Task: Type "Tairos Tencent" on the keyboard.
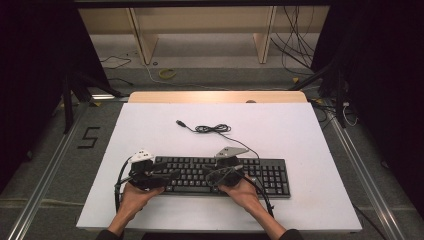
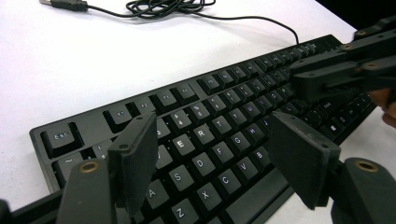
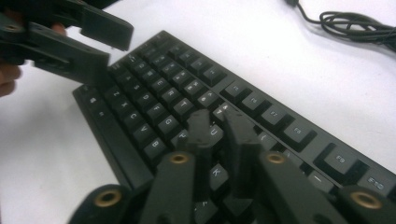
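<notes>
Left gripper [image 2: 212, 161]: jaws spread wide, nothing between them, poised over the letter keys at the left part of the keyboard [image 2: 233, 98]. Right gripper [image 3: 219, 126]: jaws drawn nearly together, tips down at the keys near the middle rows; whether they touch a key cannot be told. In the high view both grippers, left [image 1: 167, 176] and right [image 1: 220, 175], sit over the keyboard [image 1: 270, 175], which lies flat near the front of the white worktop [image 1: 310, 140].

Judgement on handling: the keyboard is a rigid plastic slab, moderately light, long enough to tip if lifted by one end. Keycaps are smooth, sprung and liable to pop off; they are poor grip points. Better purchase is the bare frame along the front or rear edge, one gripper toward each end.

The cable [image 1: 212, 129] runs from the rear edge to a loose coil and plug, slack, and will trail with any move.
</notes>
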